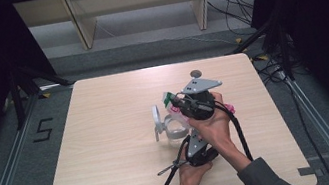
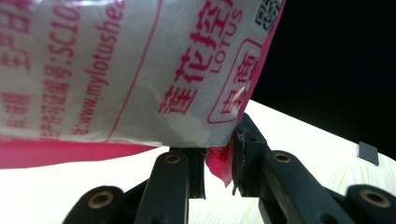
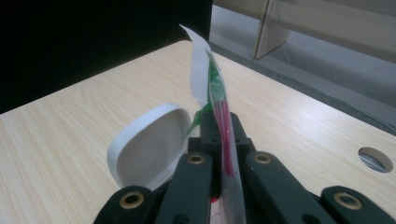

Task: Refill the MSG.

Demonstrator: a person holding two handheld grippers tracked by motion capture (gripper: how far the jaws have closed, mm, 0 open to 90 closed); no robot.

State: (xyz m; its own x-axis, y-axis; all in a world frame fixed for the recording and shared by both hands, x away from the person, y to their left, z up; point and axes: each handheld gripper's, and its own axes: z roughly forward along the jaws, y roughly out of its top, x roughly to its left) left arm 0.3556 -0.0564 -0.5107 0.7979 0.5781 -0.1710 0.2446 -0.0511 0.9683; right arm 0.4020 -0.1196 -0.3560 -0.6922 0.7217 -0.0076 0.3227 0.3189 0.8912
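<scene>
A: While both claws pinch the pink-and-white printed plastic sachet [image 2: 116,70] above the clear lidded jar [image 1: 174,127], should I tear?

B: Yes. Left claw [image 2: 219,161] clamps its lower corner, right claw [image 3: 223,140] clenches its upper edge. Pull apart steadily; its long axis stands nearly upright, mouth upward.

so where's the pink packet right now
In the high view the pink packet is held up right of the table's centre, above the clear jar, pinched by the right gripper and the left gripper.
</scene>
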